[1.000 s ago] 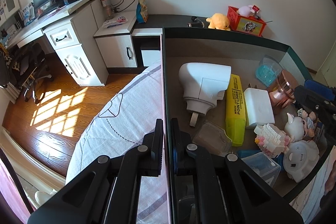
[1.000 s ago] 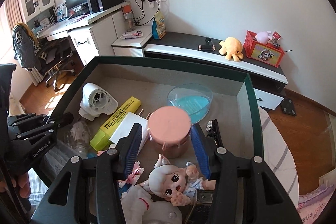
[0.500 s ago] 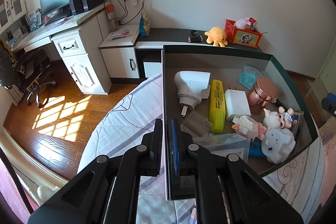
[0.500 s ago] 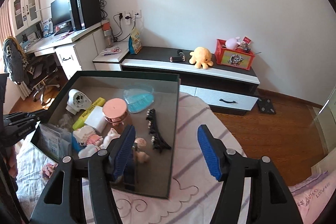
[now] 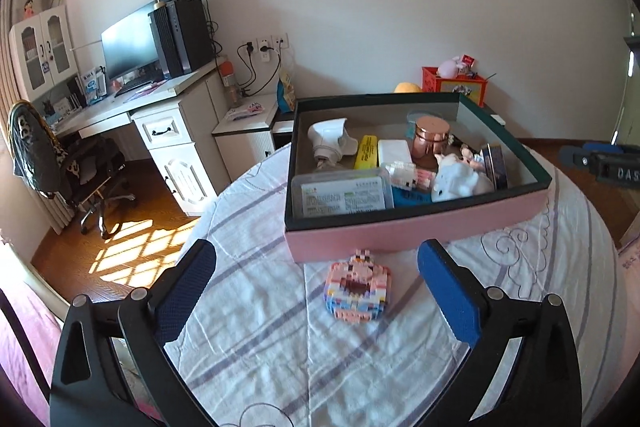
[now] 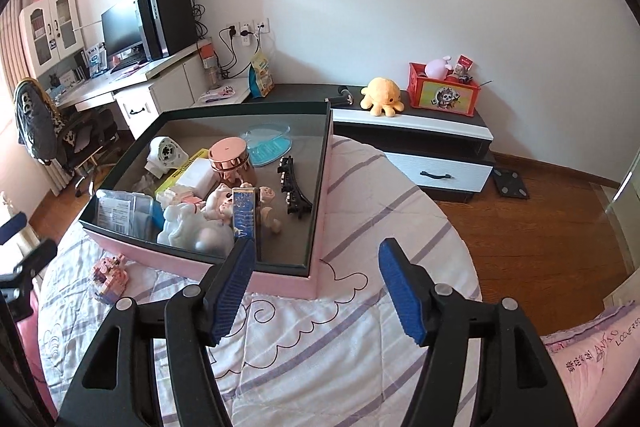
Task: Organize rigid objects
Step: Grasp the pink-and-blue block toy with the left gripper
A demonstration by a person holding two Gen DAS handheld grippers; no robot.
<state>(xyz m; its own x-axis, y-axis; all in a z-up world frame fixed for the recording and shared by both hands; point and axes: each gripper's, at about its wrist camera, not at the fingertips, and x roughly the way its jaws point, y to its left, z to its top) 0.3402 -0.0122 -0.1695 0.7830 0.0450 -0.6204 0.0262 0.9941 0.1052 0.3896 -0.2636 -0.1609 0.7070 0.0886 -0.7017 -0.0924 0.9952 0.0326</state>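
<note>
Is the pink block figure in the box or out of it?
Out. The block figure lies on the bedspread in front of the box, between the opening jaws of the left gripper, untouched.

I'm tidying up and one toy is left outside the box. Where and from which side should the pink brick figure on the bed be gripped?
The pink brick figure lies flat on the quilt, just in front of the pink box. Come from above with the left gripper, whose jaws are opening and empty, and pinch its two long side edges. The pads would probably seat best on those edges.
</note>
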